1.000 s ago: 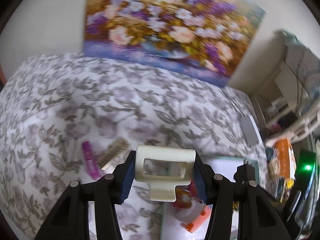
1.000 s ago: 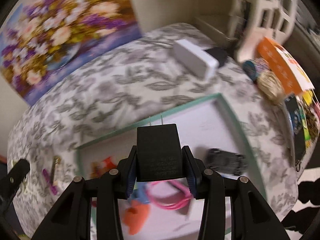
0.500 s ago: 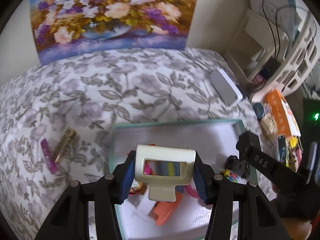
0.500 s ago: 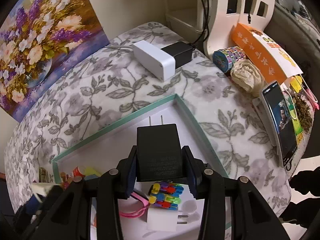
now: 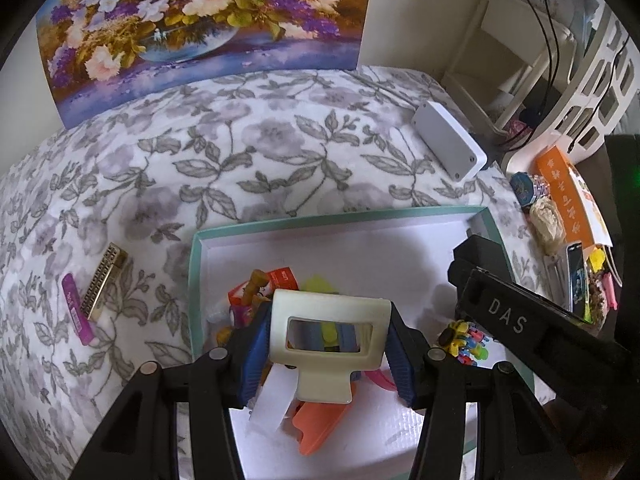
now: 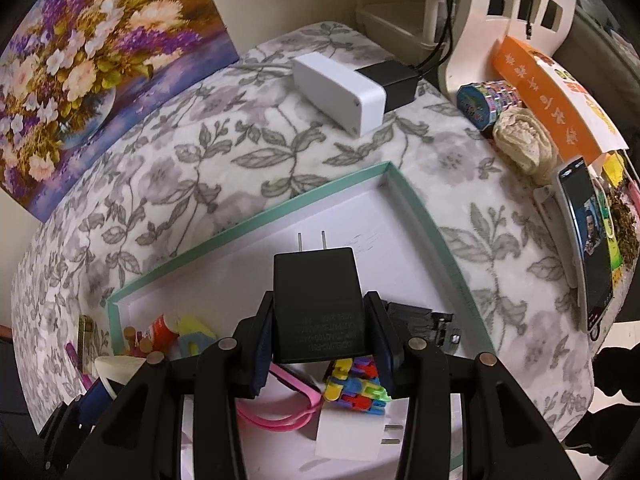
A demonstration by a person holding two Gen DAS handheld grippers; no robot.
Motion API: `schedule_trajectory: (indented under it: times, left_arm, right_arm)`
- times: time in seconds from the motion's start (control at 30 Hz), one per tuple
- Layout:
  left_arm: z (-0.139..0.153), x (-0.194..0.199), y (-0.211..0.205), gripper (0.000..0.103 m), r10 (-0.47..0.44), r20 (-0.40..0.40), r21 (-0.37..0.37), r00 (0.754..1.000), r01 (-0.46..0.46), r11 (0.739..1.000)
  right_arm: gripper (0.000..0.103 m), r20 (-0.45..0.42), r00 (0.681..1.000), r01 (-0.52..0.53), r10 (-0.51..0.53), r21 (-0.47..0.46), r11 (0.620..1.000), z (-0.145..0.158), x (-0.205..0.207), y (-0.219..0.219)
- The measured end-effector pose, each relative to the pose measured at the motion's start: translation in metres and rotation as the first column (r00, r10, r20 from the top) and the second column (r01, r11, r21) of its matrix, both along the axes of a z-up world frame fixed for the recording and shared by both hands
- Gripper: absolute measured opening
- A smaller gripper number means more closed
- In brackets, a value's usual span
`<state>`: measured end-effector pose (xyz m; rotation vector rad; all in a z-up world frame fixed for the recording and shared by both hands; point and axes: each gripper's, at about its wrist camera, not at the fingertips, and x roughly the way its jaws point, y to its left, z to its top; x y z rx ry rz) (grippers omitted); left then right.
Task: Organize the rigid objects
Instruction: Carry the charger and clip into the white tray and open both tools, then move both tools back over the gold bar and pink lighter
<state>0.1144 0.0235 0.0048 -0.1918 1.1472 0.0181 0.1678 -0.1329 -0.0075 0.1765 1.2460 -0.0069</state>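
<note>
1. Left gripper [image 5: 328,344] is clamped on a cream plastic hair claw clip [image 5: 329,330], blue pads pressing both its sides. You can see straight through the clip's rectangular window.
2. Right gripper [image 6: 318,338] is squeezed onto a black plug-in charger [image 6: 318,304], its two prongs pointing forward, away from the fingers.
3. Both grippers hang over a shallow teal-edged box lid [image 6: 256,220] with a white inside, sitting on a grey floral blanket [image 5: 248,160].
4. Below the left fingers there's a pile in the lid: an orange plastic piece [image 5: 318,426], a red packet [image 5: 282,280], something yellow, partly hidden by the clip.
5. Under the right fingers: a multicoloured block toy [image 6: 356,386], a pink loop band [image 6: 280,412] and a white plug adapter [image 6: 352,438]. A small black item [image 6: 424,318] lies just right of the fingers.
6. Off to the left of the left fingers, outside the lid, a brass-coloured harmonica [image 5: 103,280] lies touching a purple tube [image 5: 77,308].
7. Ahead of the fingers and to the right, a white rectangular box [image 6: 340,92] rests on the blanket, with a flower painting [image 5: 200,20] leaning on the wall behind.
</note>
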Motion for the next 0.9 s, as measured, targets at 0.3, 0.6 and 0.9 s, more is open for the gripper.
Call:
schedule_trajectory:
  times: [0.3,0.6,0.9]
  left_arm:
    - [-0.005,0.000,0.001,0.056,0.004,-0.022,0.012,1.000,-0.004,1.000]
    - [-0.002,0.000,0.002,0.063,0.001,-0.032,0.005,0.999,0.000,1.000]
    - [0.014,-0.001,0.016,0.067,0.025,-0.008,-0.033,1.000,-0.025,0.999]
  right_arm:
    - [0.045,-0.031,0.999,-0.021,0.021,0.000,1.000,-0.007,0.000,0.008]
    - [0.049,-0.030,0.999,-0.024,0.023,-0.022,0.999,0.002,-0.001,0.009]
    - [0.051,0.035,0.999,-0.014,0.015,-0.025,1.000,0.027,-0.007,0.010]
